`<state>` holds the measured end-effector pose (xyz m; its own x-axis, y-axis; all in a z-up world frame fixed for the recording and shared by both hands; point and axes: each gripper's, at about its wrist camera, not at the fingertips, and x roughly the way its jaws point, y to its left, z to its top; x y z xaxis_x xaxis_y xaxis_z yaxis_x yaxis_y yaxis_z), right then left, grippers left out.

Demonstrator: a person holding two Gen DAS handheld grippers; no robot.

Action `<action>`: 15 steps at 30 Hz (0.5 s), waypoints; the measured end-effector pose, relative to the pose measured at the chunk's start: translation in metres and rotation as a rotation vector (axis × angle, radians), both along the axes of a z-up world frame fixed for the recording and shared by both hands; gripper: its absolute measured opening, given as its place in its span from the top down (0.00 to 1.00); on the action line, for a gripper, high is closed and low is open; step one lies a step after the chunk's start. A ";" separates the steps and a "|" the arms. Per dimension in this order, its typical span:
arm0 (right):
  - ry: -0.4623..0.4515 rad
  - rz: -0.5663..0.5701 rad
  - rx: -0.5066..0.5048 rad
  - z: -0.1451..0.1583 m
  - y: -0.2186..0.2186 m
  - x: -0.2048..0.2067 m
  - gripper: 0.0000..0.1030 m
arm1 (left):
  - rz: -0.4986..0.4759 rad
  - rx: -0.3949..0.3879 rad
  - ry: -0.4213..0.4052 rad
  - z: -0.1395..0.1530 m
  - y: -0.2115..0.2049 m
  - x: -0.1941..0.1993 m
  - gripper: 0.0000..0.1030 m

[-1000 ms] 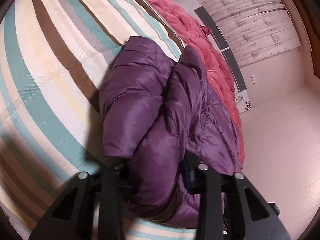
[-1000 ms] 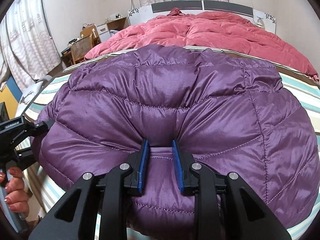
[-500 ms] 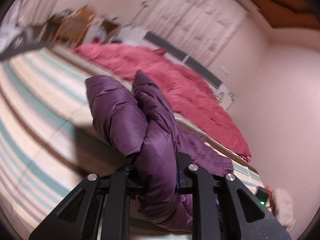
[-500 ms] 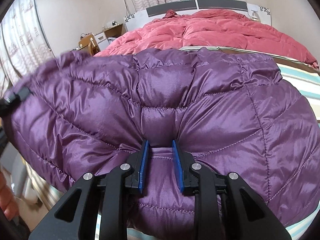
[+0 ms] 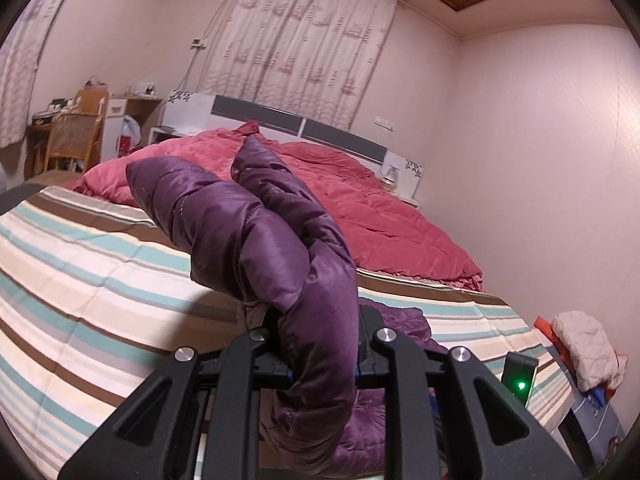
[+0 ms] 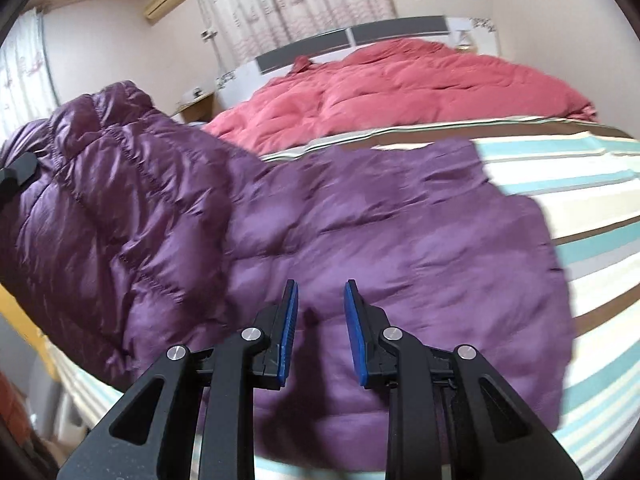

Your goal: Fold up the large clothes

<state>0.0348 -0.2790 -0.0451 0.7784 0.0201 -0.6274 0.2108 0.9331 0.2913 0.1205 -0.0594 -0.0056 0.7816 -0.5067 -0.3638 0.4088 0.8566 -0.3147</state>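
Observation:
A purple quilted down jacket (image 6: pixel 360 232) lies on the striped bed sheet (image 6: pixel 592 208). Its left part is raised off the bed. My left gripper (image 5: pixel 324 356) is shut on a thick fold of the purple jacket (image 5: pixel 248 240) and holds it up above the striped sheet (image 5: pixel 80 272). My right gripper (image 6: pixel 320 320) is open and empty, just above the flat part of the jacket near the bed's front edge. The blue pads (image 6: pixel 289 320) hold nothing.
A red quilt (image 5: pixel 380 216) covers the far half of the bed below the headboard (image 5: pixel 280 120). A wicker chair and desk (image 5: pixel 72 132) stand at the back left. A stool with cloth (image 5: pixel 584 356) stands right of the bed. The right gripper's body (image 5: pixel 518 376) shows a green light.
My left gripper has lifted its fold of the jacket high off the bed. My right gripper has let go of the jacket and pulled back; the jacket's right part now lies flat.

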 end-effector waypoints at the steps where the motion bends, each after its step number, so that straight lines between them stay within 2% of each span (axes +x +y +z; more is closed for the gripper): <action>1: 0.002 -0.017 0.001 -0.001 -0.006 -0.003 0.76 | -0.014 0.003 -0.002 0.001 -0.004 0.000 0.83; 8: 0.005 -0.098 0.055 -0.007 -0.045 -0.016 0.76 | -0.093 0.038 -0.018 0.005 -0.030 -0.008 0.83; 15: 0.013 -0.218 -0.018 -0.005 -0.074 -0.035 0.76 | -0.190 0.086 -0.024 0.005 -0.070 -0.019 0.83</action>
